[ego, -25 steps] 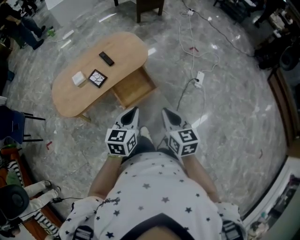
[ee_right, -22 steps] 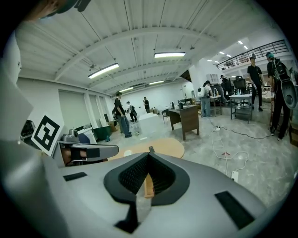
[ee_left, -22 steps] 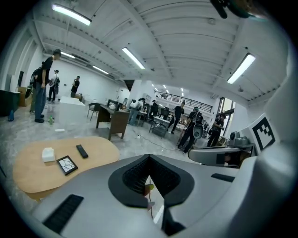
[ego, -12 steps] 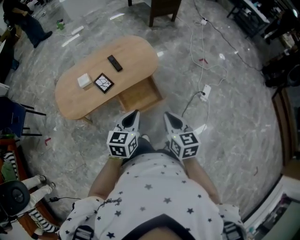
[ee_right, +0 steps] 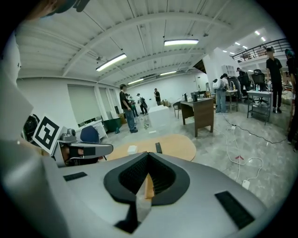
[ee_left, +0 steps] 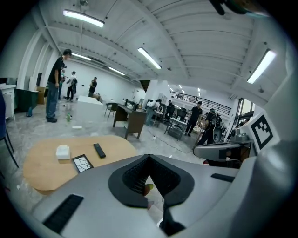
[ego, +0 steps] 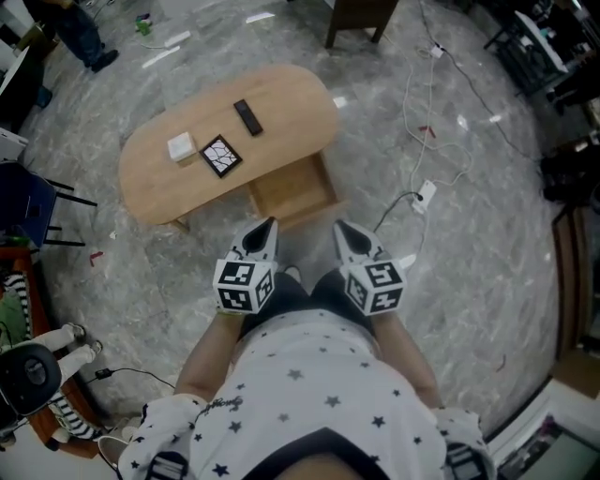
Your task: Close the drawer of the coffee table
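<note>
An oval wooden coffee table (ego: 164,187) stands on the marble floor ahead of me, with its drawer (ego: 291,192) pulled out toward me and empty. My left gripper (ego: 267,225) and right gripper (ego: 339,228) hang side by side just short of the drawer's front, both shut with nothing between the jaws. The tabletop (ee_left: 46,162) shows in the left gripper view behind the closed jaws. It appears again as the tabletop (ee_right: 177,146) in the right gripper view.
On the table lie a black remote (ego: 247,116), a white box (ego: 181,147) and a black-framed tile (ego: 221,156). A white cable with a power strip (ego: 424,195) trails over the floor to the right. A dark cabinet (ego: 361,17) stands beyond, a blue chair (ego: 28,211) at left.
Both grippers have come closer to the table, side by side; the drawer's front now lies just beyond their tips. The jaws stayed shut.
</note>
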A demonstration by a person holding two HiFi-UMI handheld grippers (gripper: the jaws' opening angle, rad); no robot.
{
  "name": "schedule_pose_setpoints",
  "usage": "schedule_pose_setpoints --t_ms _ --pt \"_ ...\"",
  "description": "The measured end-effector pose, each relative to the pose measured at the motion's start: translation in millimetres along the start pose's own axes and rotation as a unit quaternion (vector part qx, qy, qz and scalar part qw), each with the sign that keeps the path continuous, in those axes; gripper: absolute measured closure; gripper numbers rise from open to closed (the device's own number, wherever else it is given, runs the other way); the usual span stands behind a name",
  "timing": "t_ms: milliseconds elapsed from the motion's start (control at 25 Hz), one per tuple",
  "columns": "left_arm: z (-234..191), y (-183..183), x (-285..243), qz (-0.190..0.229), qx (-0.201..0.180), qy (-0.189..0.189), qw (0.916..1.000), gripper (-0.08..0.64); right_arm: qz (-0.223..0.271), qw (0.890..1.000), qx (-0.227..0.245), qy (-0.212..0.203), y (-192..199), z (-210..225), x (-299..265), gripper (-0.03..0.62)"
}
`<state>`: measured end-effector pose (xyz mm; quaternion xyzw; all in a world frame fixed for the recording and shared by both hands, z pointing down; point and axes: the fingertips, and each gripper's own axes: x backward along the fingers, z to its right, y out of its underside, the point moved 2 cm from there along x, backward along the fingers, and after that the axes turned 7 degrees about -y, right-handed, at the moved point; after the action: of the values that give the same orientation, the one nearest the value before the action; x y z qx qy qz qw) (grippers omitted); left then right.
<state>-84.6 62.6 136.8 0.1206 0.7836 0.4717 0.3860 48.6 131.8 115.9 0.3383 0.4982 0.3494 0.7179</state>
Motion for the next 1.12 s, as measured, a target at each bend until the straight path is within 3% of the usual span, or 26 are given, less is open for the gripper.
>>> schedule_pose_setpoints --t_ms 480,840,1120 --pt "-23 16 1 0.01 0.058 -0.088 0.9944 0.552 -0.038 0.997 0.025 -0.059 2 19 -20 0.584" --pt "-25 47 -2 0.017 0.116 -0.169 0.9787 0.552 -0.069 0.989 0.065 -0.114 10 47 -30 0.584" --pt "-23 74 -20 0.009 0.142 -0.208 0.9678 0.552 -0.086 0.985 0.074 -0.133 20 71 -43 0.584"
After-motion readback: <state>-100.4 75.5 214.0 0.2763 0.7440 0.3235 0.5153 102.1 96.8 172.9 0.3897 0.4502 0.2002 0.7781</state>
